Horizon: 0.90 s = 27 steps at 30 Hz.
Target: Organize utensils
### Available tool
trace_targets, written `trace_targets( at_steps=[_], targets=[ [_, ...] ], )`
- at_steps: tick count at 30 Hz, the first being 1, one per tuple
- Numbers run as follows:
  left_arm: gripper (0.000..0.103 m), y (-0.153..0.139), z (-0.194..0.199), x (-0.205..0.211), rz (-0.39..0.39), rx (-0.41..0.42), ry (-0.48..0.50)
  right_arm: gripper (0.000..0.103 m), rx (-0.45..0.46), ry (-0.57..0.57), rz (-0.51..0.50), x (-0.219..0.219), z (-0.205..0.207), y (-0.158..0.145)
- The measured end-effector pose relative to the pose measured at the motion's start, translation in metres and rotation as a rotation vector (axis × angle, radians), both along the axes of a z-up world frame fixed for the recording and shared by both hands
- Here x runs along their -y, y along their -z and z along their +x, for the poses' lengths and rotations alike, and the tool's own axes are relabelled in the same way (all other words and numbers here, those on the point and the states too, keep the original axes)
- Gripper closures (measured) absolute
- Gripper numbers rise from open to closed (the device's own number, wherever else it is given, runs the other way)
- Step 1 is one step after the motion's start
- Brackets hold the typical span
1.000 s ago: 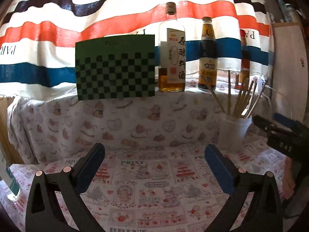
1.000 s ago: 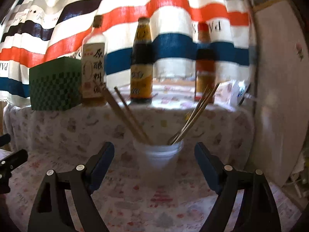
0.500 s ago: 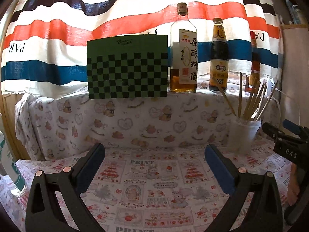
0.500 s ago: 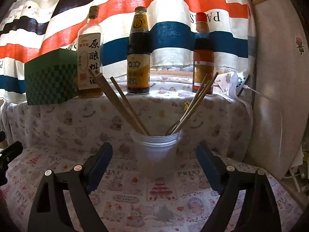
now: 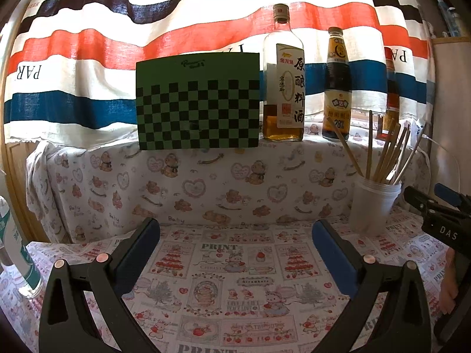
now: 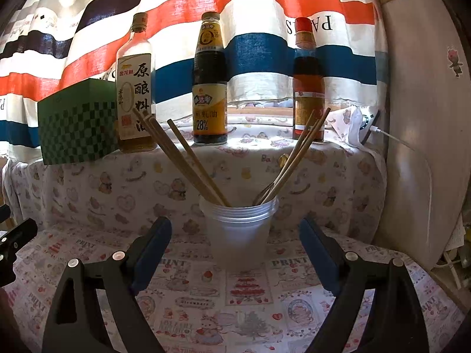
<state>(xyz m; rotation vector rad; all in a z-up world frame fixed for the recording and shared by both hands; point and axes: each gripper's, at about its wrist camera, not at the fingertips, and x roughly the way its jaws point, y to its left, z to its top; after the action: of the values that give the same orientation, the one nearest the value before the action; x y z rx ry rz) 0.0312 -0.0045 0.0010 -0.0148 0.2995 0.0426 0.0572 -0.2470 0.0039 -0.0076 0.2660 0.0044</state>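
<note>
Where "28%" marks the dark bottle [image 6: 210, 88], "PRINT" dots the tablecloth [image 5: 220, 264].

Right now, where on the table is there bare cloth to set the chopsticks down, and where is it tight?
Free: the printed tablecloth ahead of the open left claw, between the bottle at the left edge and the plastic cup. Tight: the cup with its splayed chopsticks sits just ahead of the open right claw. The ledge holds the checkered box and sauce bottles.
</note>
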Motion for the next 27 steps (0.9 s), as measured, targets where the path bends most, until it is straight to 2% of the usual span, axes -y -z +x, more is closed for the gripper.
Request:
trace_targets(
  at_steps=[27],
  targets=[
    [0.0, 0.0001, 0.0016, 0.0014, 0.001, -0.009, 0.026, 0.012, -0.001, -0.007, -0.011, -0.0013, 0.0008, 0.0009]
  ],
)
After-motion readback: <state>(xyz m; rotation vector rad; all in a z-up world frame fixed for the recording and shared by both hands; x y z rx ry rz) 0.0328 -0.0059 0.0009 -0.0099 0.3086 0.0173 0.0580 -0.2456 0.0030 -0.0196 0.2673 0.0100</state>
